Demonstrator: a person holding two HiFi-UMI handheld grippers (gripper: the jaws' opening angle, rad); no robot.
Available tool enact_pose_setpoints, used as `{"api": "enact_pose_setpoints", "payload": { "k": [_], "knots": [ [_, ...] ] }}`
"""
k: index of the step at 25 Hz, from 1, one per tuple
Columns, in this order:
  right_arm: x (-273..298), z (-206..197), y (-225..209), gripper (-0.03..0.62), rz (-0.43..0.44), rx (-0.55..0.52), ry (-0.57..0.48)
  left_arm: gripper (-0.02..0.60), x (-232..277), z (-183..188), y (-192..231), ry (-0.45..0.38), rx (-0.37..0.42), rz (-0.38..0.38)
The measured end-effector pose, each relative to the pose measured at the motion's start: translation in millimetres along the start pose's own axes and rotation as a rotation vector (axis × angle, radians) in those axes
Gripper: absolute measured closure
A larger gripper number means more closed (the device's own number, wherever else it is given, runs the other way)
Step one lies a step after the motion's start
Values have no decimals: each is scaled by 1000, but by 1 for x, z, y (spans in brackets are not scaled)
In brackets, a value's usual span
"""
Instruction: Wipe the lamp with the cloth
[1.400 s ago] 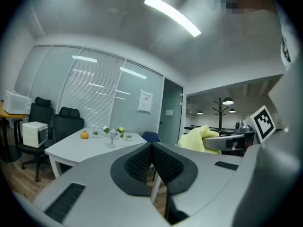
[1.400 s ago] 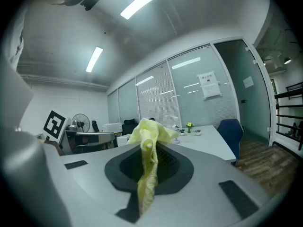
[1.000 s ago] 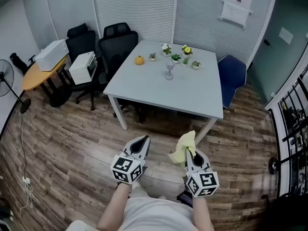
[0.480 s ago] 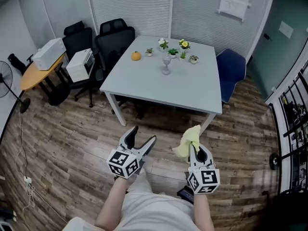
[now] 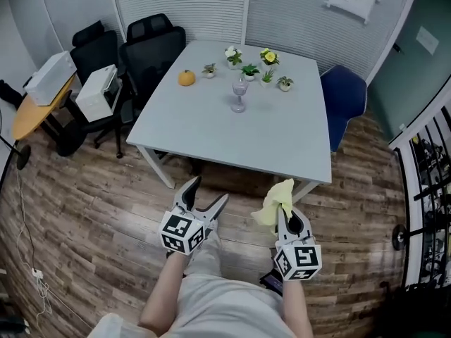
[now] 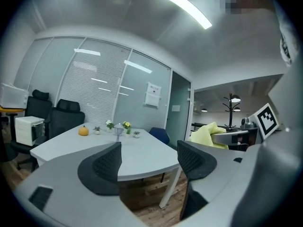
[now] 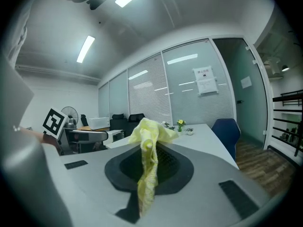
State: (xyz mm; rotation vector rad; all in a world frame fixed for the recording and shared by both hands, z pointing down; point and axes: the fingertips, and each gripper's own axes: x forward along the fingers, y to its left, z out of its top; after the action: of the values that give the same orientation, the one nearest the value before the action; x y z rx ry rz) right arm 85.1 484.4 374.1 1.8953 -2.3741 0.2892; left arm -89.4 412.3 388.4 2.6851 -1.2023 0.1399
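The lamp (image 5: 239, 96), a small clear stemmed piece, stands on the far half of the white table (image 5: 211, 129); the left gripper view shows this lamp (image 6: 118, 130) too, far ahead. A yellow cloth (image 5: 275, 203) sticks up from my right gripper (image 5: 285, 213), which is shut on it just off the table's near edge. In the right gripper view the cloth (image 7: 147, 141) hangs over the closed jaws (image 7: 149, 161). My left gripper (image 5: 208, 191) is open over the floor. Its jaws have just opened, and nothing lies between its pads (image 6: 106, 162).
A small orange pumpkin (image 5: 186, 78) and several little potted plants (image 5: 249, 70) sit near the lamp. Black office chairs (image 5: 151, 41) stand at the table's left, one carrying a white box (image 5: 97, 92). A blue chair (image 5: 343, 101) stands at its right. A railing (image 5: 426, 189) runs along the right side.
The left gripper's jaws went from shut to open. Both grippers and the head view have moved closer to the table; the cloth stays in the right gripper.
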Motion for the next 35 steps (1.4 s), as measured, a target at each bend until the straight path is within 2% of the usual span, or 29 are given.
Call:
{"api": "enact_pose_setpoints", "payload": {
  "k": [9, 12, 14, 23, 31, 35],
  "knots": [
    [226, 43, -41, 568, -34, 1, 79, 239, 189, 46, 153, 96, 53, -51],
    [280, 49, -53, 568, -48, -2, 101, 239, 238, 44, 184, 155, 109, -87],
    [309, 49, -61, 568, -61, 1, 118, 239, 263, 37, 202, 181, 101, -102],
    [396, 55, -85, 568, -110, -14, 173, 239, 340, 7, 269, 273, 37, -143],
    [431, 66, -94, 568, -102, -48, 187, 239, 388, -32, 277, 381, 61, -191],
    [449, 69, -98, 568, -75, -52, 194, 239, 404, -42, 281, 407, 63, -179]
  ]
}}
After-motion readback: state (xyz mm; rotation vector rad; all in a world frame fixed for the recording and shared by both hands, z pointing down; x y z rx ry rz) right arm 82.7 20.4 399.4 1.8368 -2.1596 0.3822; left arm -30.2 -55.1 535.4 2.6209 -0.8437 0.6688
